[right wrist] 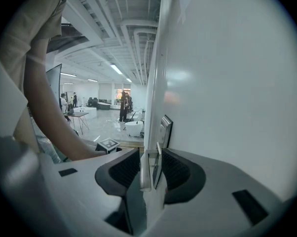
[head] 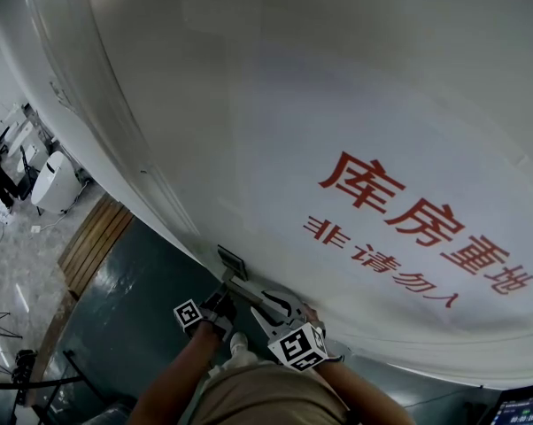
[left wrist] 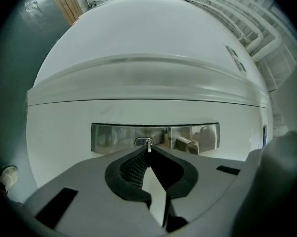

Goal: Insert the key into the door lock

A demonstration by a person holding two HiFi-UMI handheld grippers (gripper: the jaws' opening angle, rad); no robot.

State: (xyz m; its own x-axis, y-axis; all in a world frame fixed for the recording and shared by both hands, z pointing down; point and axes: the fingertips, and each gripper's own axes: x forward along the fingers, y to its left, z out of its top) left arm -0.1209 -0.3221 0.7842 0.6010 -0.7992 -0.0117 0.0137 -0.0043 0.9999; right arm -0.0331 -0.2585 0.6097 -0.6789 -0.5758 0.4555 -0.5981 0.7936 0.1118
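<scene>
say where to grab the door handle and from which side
Grip the free end of the handle, coming end-on toward the lock plate. It is a thin flat bar running out from there, so its two broad faces should suit the jaws.

Dark grey-green floor (head: 134, 326); wooden strip (head: 94, 242) borders pale speckled floor (head: 14, 273). Open hall beyond: exposed white ceiling pipes (right wrist: 133, 33), strip lights (right wrist: 116, 69) on, table (right wrist: 82, 115), white tub (right wrist: 133, 127).

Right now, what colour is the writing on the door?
The writing is red; the head view shows it best.
</scene>
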